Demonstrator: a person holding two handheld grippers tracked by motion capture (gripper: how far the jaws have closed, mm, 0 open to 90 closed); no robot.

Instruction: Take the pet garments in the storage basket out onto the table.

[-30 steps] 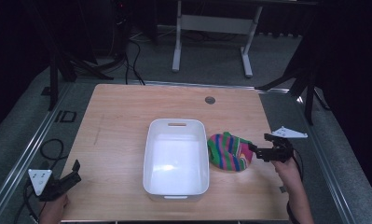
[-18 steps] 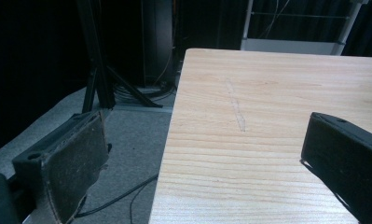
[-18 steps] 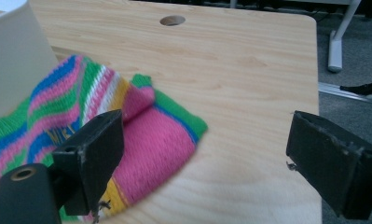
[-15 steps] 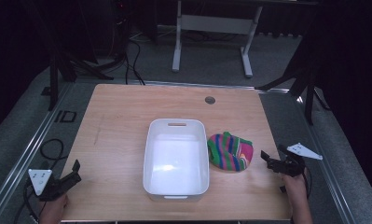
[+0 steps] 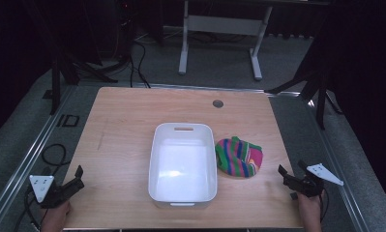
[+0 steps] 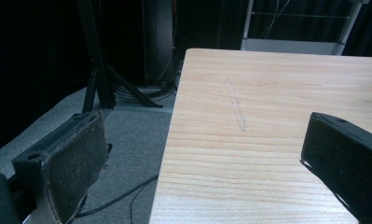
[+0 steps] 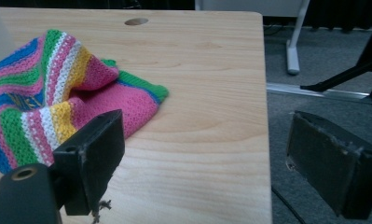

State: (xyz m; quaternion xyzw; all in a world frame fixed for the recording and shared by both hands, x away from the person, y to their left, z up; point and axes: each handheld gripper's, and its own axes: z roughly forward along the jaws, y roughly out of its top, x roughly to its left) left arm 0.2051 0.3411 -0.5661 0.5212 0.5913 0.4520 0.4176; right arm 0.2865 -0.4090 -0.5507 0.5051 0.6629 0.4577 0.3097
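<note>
One white tub [image 5: 183, 200], one striped knitted cloth [image 5: 239, 157], two empty tools, jaws apart

A crumpled knit cloth [image 5: 239, 157] striped in pink, green, blue, yellow and white lies bunched on the counter [image 5: 127, 125], touching the right wall of an empty white rectangular bin [image 5: 183, 167].

A lab-style recording space. Beyond both grippers, black tripod legs [image 5: 69, 72], loose floor cables [image 5: 137, 53] and dark curtains ring a wooden table [image 5: 132, 125] on grey carpet.
</note>
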